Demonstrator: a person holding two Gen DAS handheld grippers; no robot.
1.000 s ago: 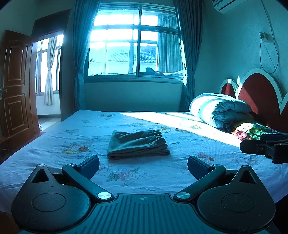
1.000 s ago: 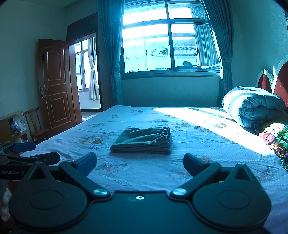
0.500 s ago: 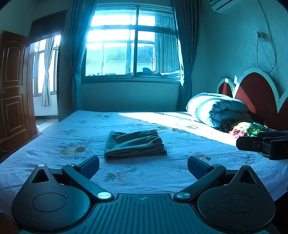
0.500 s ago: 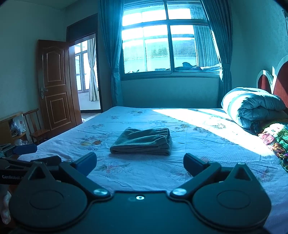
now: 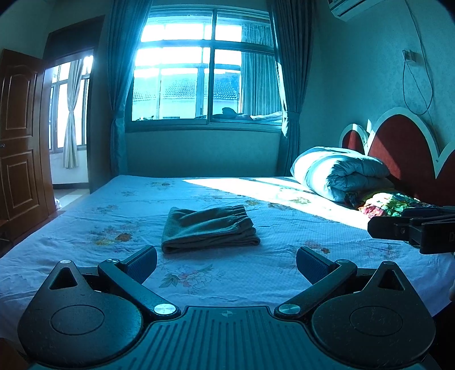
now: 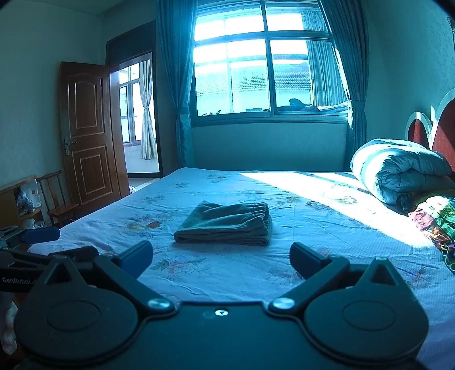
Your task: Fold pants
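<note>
Pants (image 5: 209,229), one folded stack; two empty grippers

- A wide window (image 5: 207,82) fills the far wall, with dark curtains (image 5: 118,94) drawn back at both sides.
- Sunlight lies in a bright band across the floral bed sheet (image 5: 113,216).
- A brown wooden door (image 6: 85,133) stands open on the left, beside a lit doorway.
- A red headboard (image 5: 401,145) with white trim backs a rolled quilt (image 5: 338,170).
- A wooden chair (image 6: 58,199) stands by the left wall.
- An air conditioner (image 5: 345,7) hangs near the ceiling.
</note>
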